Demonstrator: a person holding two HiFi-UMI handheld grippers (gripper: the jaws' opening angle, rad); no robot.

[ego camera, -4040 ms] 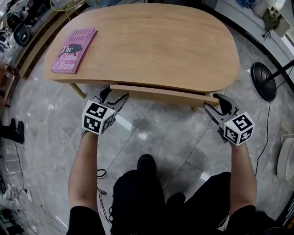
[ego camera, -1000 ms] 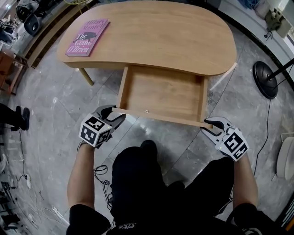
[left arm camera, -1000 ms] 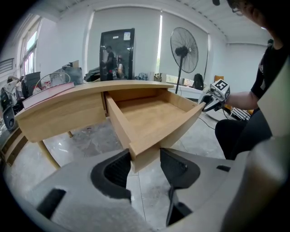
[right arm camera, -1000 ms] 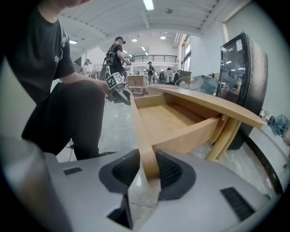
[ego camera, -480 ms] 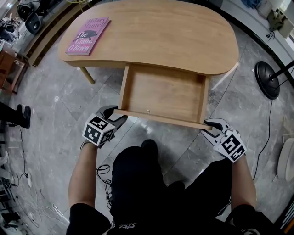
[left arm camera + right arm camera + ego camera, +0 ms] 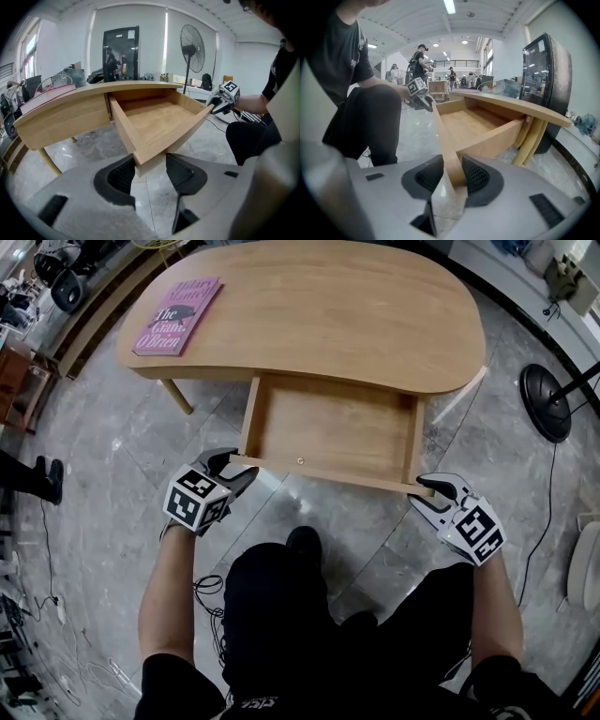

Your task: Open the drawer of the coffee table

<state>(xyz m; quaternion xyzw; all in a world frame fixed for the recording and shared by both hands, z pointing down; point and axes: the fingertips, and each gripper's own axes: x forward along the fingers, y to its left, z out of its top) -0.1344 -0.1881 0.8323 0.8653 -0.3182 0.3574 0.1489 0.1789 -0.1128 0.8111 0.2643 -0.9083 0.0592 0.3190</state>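
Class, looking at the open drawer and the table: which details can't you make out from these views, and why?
Head view: small round thing on the front edge of the open pale wooden drawer, too small to identify.
Head view: far legs, if any, of the rounded wooden coffee table, hidden under its top.
Left gripper view: whether both fingers of the left gripper press the drawer corner; one side's contact unclear.

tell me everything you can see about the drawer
The drawer is a shallow tray of light wood, matching the coffee table, pulled far out from under the tabletop and empty inside. Its front panel curves gently. The left claw pinches its front left corner, the right claw the front right.
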